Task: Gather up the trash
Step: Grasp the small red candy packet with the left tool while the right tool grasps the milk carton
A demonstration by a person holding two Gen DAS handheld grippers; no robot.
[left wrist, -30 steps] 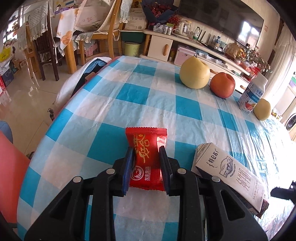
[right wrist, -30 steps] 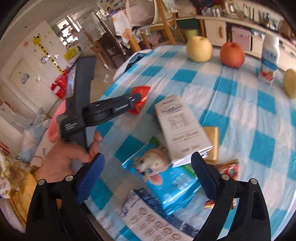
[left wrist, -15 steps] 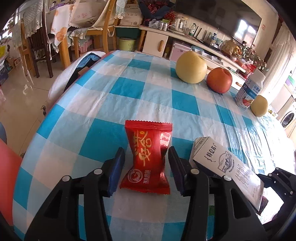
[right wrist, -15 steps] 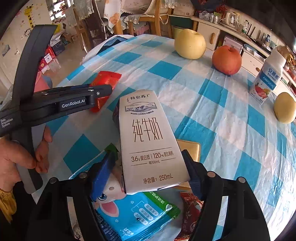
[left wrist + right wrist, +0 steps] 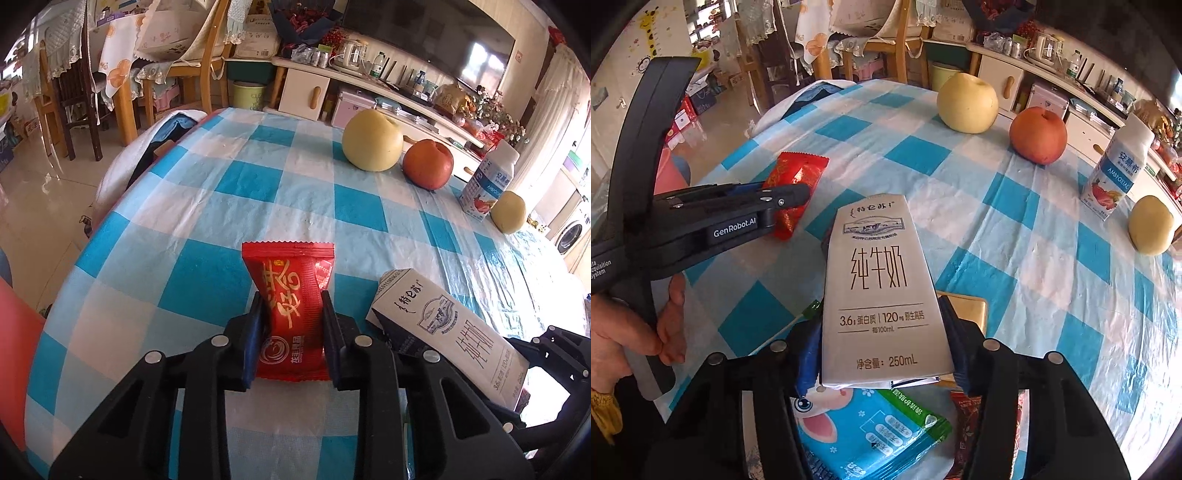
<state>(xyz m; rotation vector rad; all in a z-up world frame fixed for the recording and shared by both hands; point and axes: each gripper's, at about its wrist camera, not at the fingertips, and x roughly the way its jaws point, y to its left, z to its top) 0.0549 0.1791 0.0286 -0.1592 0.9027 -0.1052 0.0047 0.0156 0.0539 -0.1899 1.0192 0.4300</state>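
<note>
Left wrist view: left gripper [image 5: 291,325] jaws pinch the red wrapper [image 5: 291,314]; right gripper [image 5: 882,354] jaws clamp the milk carton [image 5: 882,288].

A blue-and-white checked tablecloth [image 5: 236,177] covers the table, and near its front edge lies a red snack packet [image 5: 291,314] with gold lettering and a white logo, beside a white milk carton [image 5: 882,280] printed in dark characters with a grey pictorial band. Toward the far edge sit a pale yellow pear [image 5: 967,102], a red-orange apple [image 5: 1038,134], a smaller yellow fruit [image 5: 1150,225] and a white bottle [image 5: 1115,173] with a blue label and red fruit picture. At the front edge a light blue packet [image 5: 871,432] shows a white cartoon rabbit and green trim, next to a gold-coloured packet [image 5: 967,310] and a dark red wrapper [image 5: 967,424]; the gripper pads [image 5: 255,332] are blue on black frames.
</note>
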